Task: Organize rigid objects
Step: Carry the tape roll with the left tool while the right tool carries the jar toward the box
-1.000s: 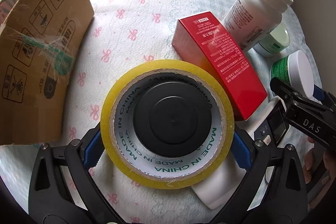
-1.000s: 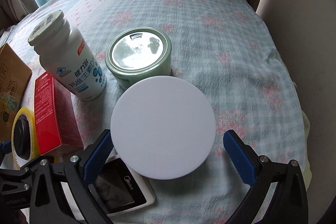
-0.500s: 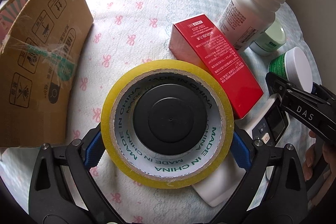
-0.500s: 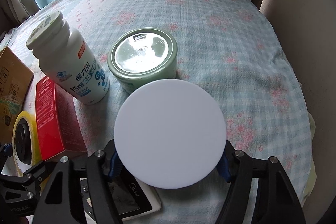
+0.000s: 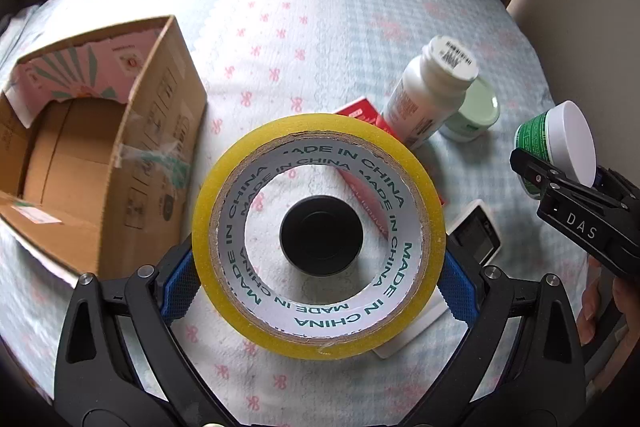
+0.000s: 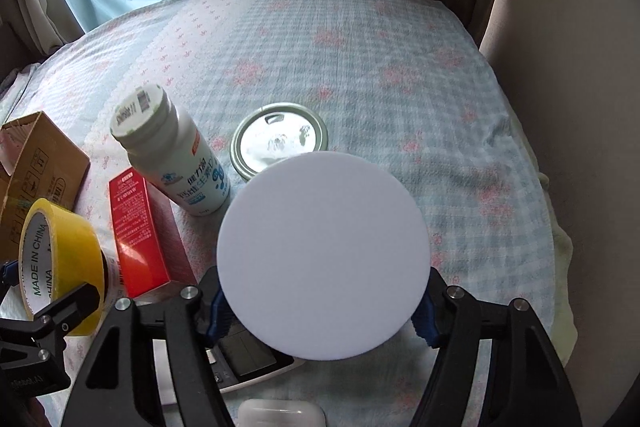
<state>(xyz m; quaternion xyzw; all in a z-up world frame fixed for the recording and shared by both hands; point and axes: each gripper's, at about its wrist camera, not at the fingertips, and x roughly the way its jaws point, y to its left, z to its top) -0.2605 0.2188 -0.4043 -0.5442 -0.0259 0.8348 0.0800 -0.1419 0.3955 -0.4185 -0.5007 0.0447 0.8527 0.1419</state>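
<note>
My left gripper (image 5: 318, 273) is shut on a yellow tape roll (image 5: 416, 171) and holds it above the bed. Through its hole a black round lid (image 5: 322, 235) shows on the cloth below. The roll also shows in the right wrist view (image 6: 72, 227). My right gripper (image 6: 322, 301) is shut on a green jar with a white lid (image 6: 324, 259), lifted off the bed; the jar also shows in the left wrist view (image 5: 560, 141). An open cardboard box (image 5: 100, 155) stands to the left.
On the flowered bedspread (image 6: 400, 47) lie a red carton (image 6: 140, 223), a white pill bottle (image 6: 172, 155), a pale green tin (image 6: 280, 139) and a white remote (image 5: 478, 233). A small white case (image 6: 280, 413) is at the bottom edge. Curtains hang behind.
My left gripper lifted the tape roll off the black lid, which stayed on the bed. My right gripper closed on the white-lidded jar and raised it.
</note>
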